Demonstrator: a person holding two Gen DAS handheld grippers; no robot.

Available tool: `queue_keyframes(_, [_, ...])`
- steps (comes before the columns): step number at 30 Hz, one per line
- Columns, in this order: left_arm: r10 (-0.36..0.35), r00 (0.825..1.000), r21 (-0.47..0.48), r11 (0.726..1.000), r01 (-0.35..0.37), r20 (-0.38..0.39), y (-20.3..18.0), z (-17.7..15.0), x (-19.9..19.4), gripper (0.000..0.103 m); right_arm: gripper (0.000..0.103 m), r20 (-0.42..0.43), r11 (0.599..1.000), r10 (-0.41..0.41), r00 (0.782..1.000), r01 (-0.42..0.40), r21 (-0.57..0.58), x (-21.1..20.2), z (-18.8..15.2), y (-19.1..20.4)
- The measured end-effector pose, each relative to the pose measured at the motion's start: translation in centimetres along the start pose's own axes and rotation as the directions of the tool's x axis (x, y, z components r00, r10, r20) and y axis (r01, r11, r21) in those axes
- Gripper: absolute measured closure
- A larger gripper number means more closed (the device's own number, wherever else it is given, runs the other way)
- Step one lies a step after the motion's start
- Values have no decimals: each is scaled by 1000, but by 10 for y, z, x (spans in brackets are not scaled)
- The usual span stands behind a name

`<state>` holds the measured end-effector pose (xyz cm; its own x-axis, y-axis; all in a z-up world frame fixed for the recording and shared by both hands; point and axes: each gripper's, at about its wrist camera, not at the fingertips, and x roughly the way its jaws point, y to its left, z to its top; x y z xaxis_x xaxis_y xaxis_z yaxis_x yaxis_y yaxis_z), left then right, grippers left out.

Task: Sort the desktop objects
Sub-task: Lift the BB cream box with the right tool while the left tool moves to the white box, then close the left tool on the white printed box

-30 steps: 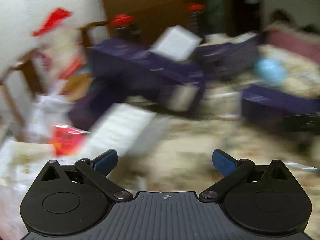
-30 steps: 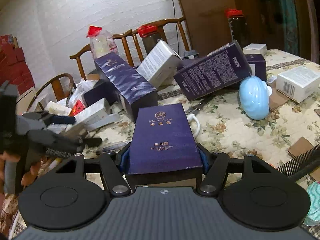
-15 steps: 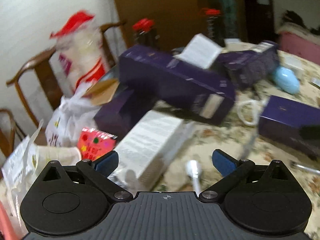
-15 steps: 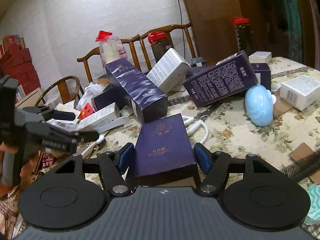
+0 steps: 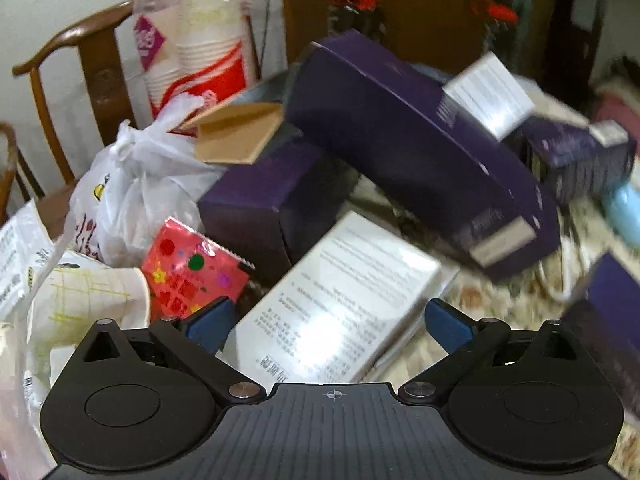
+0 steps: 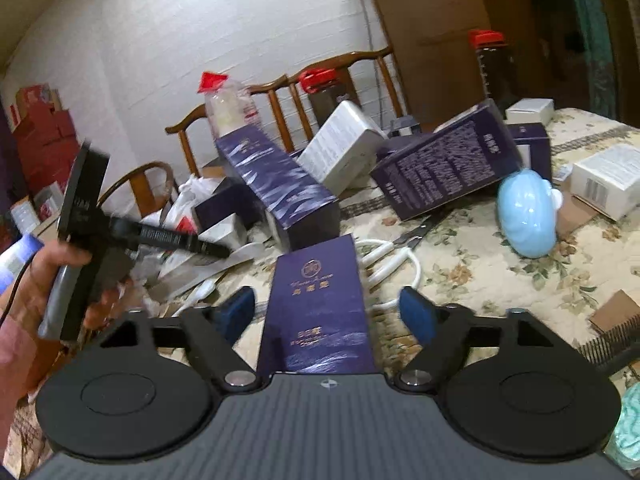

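Five purple boxes (image 6: 318, 300) lay about, four white boxes (image 6: 340, 148), two red-capped jars (image 6: 494, 68), two wooden chairs (image 6: 280, 92), one blue ornament (image 6: 528, 214), one pair of scissors (image 6: 392, 252).

- A flat box (image 6: 320, 300) lies on the table (image 6: 480, 272), scissors (image 6: 394, 248) just right of it.
- A shell-shaped object (image 6: 526, 216) sits farther right, before a leaning box (image 6: 448, 164).
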<state>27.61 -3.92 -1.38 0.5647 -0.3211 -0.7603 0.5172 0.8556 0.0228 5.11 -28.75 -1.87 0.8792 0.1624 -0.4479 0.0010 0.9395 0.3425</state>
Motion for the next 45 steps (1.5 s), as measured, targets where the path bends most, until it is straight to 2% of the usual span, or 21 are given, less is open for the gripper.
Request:
queue_keyframes(3, [-58,998,-43,997,57,-17,0,-3,-8,0,18,0,1000,9,1000,-9,15,-1,0,-2])
queue_keyframes(6, [-159,987,-161,975,155,-13,9,-9,-19,0,18,5,1000,21,1000,-21,13,-5,-2,3])
queue_keyframes(8, [-195,981,-174,966,190,-16,3,-18,-27,0,17,13,1000,15,1000,-15,-4,-9,-2,7])
queue_keyframes(9, [-205,978,-181,964,197,-29,0,-24,-29,0,14,17,1000,9,1000,-9,-17,-11,-2,9])
queue_keyframes(11, [-261,961,-205,949,239,-88,-9,-43,-26,0,13,28,999,-20,999,21,-39,-15,-4,10])
queue_keyframes(12, [-220,975,-157,965,210,-43,-17,-51,-31,0,13,31,998,-35,999,37,-50,-17,-5,11])
queue_keyframes(14, [-148,989,-108,983,147,3,-31,-65,-38,0,13,37,996,-64,997,66,-61,-18,-8,10])
queue_keyframes(17, [-72,996,-164,983,80,56,-37,-71,-43,0,13,15,996,-85,996,86,-33,-14,-12,3])
queue_keyframes(20, [58,994,-168,985,-41,95,-44,-63,-45,0,13,3,994,-104,995,104,-23,-9,-15,3])
queue_keyframes(24, [169,978,-65,985,-162,119,-57,-51,-37,0,9,9,985,-146,989,147,-94,1,-14,18])
queue_keyframes(26, [171,977,-43,985,-167,128,-60,-48,-32,0,9,0,976,-171,985,169,-136,9,-12,25])
queue_keyframes(28, [143,982,-40,990,-139,124,-60,-45,-23,0,9,11,962,-188,982,186,-197,15,-13,36])
queue_keyframes(33, [139,986,-129,984,-127,91,-49,-43,-10,0,8,-36,935,-241,970,222,-275,39,-14,47])
queue_keyframes(35, [149,986,-146,980,-136,78,-47,-43,-7,0,8,-76,933,-256,964,226,-280,46,-13,47])
queue_keyframes(38, [169,984,-148,976,-158,64,-48,-42,-5,0,8,-135,950,-236,962,199,-240,53,-9,40])
queue_keyframes(39, [182,981,-142,975,-171,64,-49,-42,-4,3,8,-166,952,-240,956,199,-231,57,-8,37])
queue_keyframes(42, [198,977,-136,973,-186,79,-52,-44,-7,10,8,-173,943,-253,952,203,-262,58,-9,40])
queue_keyframes(45, [179,979,-152,975,-163,95,-51,-45,-9,19,12,-166,941,-262,951,213,-264,57,-10,41])
